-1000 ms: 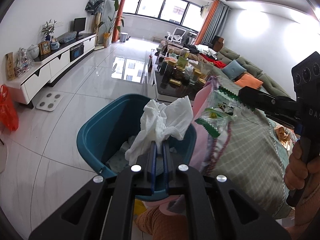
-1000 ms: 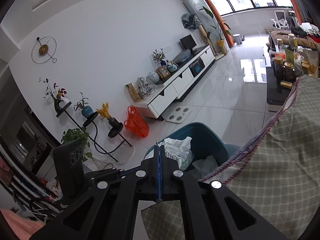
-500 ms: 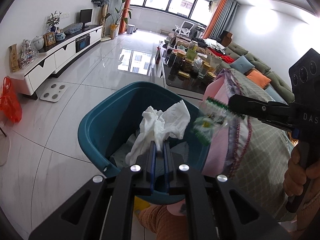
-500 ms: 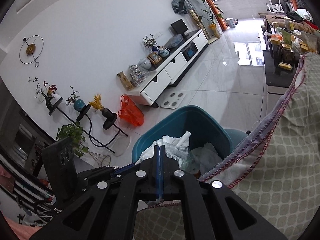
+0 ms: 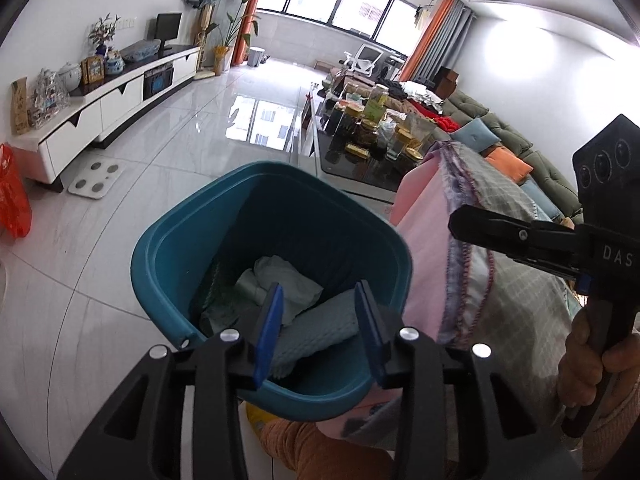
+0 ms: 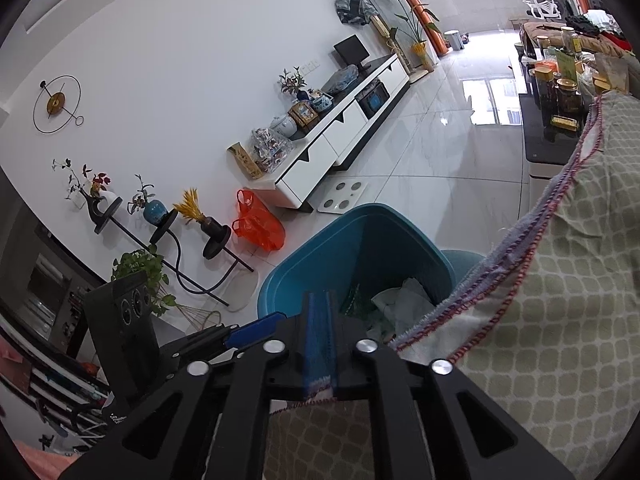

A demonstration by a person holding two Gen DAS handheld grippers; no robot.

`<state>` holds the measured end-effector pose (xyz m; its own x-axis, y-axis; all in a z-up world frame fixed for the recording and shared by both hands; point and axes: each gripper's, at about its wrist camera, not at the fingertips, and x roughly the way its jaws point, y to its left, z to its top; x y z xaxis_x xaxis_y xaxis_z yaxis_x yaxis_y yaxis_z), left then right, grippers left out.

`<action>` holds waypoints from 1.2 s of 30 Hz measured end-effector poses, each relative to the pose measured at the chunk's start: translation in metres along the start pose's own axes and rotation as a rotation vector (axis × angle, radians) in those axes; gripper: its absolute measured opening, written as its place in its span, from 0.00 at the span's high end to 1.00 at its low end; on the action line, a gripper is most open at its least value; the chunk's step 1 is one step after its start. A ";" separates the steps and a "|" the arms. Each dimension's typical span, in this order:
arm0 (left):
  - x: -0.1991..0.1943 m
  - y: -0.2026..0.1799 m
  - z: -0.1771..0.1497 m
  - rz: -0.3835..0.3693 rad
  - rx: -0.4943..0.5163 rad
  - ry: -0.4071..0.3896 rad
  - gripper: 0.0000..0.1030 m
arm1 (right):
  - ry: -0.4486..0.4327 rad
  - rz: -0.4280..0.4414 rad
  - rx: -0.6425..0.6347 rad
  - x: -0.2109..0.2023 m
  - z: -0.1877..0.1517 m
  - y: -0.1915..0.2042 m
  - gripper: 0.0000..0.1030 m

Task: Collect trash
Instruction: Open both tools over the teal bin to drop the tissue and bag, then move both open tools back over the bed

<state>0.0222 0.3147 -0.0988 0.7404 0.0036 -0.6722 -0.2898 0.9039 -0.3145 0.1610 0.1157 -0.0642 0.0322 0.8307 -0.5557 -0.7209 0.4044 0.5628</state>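
Left gripper [image 5: 318,326]: I am opening its jaws over the teal bin [image 5: 168,264]; nothing is between them now.
Tissue [image 5: 286,284]: it has dropped and is lying inside the bin.
Right gripper [image 6: 320,344]: jaws parting slightly, empty; its wrapper [image 6: 360,304] is also lying in the bin.
Meaning: I am judging both pieces binned.

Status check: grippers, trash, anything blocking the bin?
Left gripper opening, empty, over bin. Right gripper opening, nothing seen between the jaws. Tissue in bin. Cloth drapes beside rim.
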 end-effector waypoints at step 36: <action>0.010 -0.291 -0.060 -0.566 0.537 0.092 0.38 | -0.455 -0.469 0.147 -0.302 -0.109 -0.094 0.56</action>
<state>0.0780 0.0261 -0.0542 0.6277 -0.5339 -0.5665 0.4668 0.8405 -0.2751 0.1441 -0.2150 -0.0159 0.6308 0.6198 -0.4668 -0.4584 0.7831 0.4203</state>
